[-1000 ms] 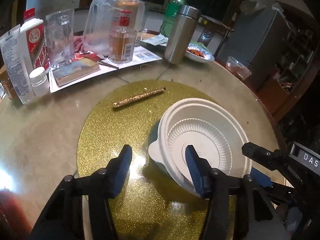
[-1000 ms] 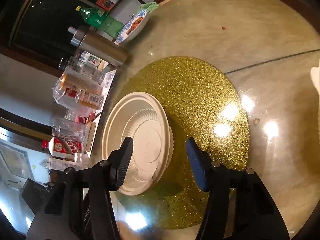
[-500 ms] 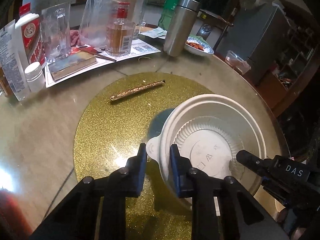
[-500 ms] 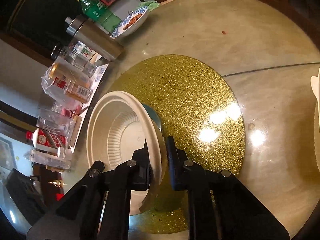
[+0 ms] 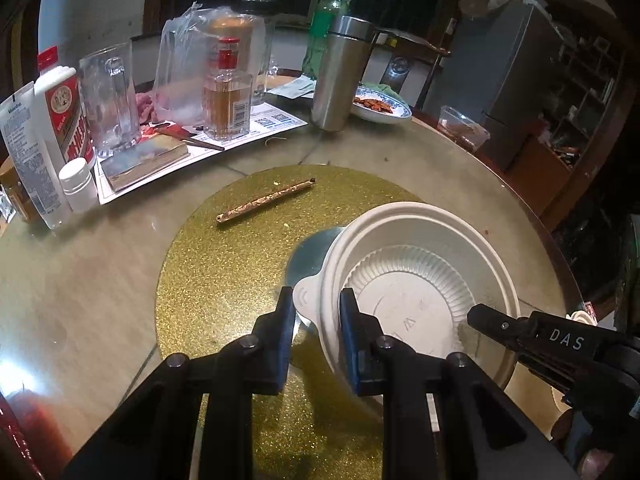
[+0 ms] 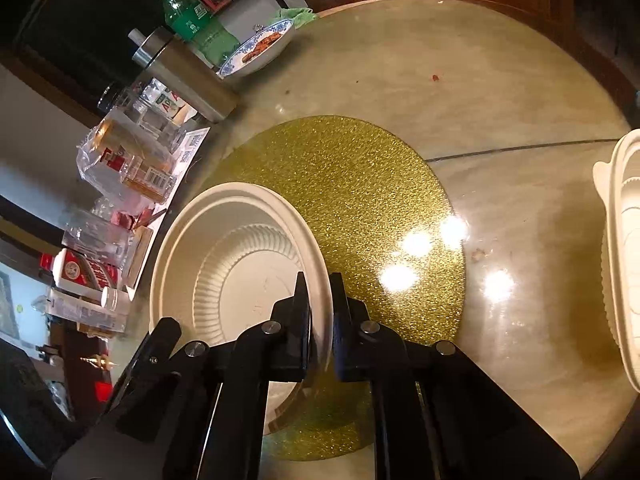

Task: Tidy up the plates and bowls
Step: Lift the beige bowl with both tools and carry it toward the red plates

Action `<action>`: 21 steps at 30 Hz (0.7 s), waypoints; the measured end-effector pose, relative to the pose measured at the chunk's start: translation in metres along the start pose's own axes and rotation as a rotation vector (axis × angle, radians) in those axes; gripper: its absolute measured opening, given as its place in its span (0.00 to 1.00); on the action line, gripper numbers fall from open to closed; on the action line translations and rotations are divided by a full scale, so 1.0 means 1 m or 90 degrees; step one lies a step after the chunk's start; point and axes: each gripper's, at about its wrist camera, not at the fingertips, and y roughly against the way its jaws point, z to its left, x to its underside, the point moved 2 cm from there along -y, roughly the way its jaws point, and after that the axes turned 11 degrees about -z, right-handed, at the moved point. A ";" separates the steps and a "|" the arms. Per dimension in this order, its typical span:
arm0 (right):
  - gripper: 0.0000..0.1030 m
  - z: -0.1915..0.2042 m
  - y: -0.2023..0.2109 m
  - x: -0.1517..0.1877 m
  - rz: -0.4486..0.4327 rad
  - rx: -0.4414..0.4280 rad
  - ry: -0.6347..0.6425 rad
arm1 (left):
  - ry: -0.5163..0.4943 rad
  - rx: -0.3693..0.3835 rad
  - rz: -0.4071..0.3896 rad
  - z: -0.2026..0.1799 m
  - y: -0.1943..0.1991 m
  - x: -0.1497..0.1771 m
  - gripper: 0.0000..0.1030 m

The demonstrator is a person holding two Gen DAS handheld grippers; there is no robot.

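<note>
A white disposable bowl (image 5: 416,280) with a ribbed inner base sits over the gold glitter mat (image 5: 224,280). My left gripper (image 5: 316,320) is shut on the bowl's near-left rim beside its tab. My right gripper (image 6: 320,308) is shut on the opposite rim of the same bowl (image 6: 240,264); it shows in the left wrist view (image 5: 520,332) at the bowl's right. The bowl is tilted and partly raised; a blue-grey dish (image 5: 312,252) shows under its left side. Another white bowl (image 6: 620,256) stands at the right edge of the right wrist view.
A gold stick (image 5: 266,200) lies on the mat's far side. Bottles, a glass mug (image 5: 110,100), a steel flask (image 5: 340,72) and a blue-rimmed food plate (image 5: 380,106) crowd the far side of the round table (image 5: 80,280). Its edge curves close on the right.
Both grippers went from open around the bowl to shut on its rim. The bowl has since lifted and tilted, uncovering the blue-grey dish beneath.
</note>
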 end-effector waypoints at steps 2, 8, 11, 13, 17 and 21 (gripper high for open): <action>0.08 0.000 0.002 0.000 -0.002 0.003 0.004 | -0.004 -0.001 -0.004 -0.002 0.002 0.000 0.20; 0.08 -0.001 0.009 0.001 -0.010 0.008 0.017 | -0.016 -0.004 -0.014 -0.006 0.008 0.000 0.20; 0.08 -0.001 0.010 0.003 -0.011 0.012 0.022 | -0.020 -0.006 -0.013 -0.008 0.009 0.001 0.20; 0.08 -0.001 0.011 0.003 -0.011 0.013 0.022 | -0.023 -0.007 -0.016 -0.009 0.010 0.001 0.20; 0.08 0.000 0.011 0.002 -0.012 0.013 0.022 | -0.023 -0.007 -0.018 -0.010 0.011 0.000 0.20; 0.08 0.000 0.013 0.002 -0.015 0.013 0.025 | -0.025 -0.007 -0.020 -0.010 0.011 0.000 0.20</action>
